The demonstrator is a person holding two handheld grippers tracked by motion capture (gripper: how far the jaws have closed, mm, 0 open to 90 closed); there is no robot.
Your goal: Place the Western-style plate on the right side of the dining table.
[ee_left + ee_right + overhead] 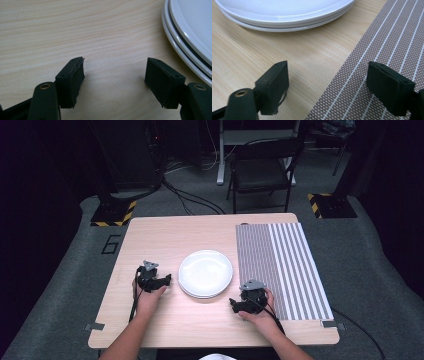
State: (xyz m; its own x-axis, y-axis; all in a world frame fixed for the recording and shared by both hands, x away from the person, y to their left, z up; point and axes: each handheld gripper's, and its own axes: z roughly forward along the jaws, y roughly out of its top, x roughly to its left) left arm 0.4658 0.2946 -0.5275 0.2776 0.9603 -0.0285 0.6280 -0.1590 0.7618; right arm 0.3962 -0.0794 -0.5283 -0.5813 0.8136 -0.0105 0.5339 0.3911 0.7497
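Wooden table, both the left gripper and right gripper spread empty beside the stacked plates, so I'd slide a jaw under the top rim rather than grabbing both.

Striped placemat on the wooden table's right side; black chair beyond it.

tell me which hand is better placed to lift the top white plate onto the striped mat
Right, probably: the right tongs sit open at the edge of the brown striped woven mat, beside the stacked round white plates. The left tongs sit on the far side.
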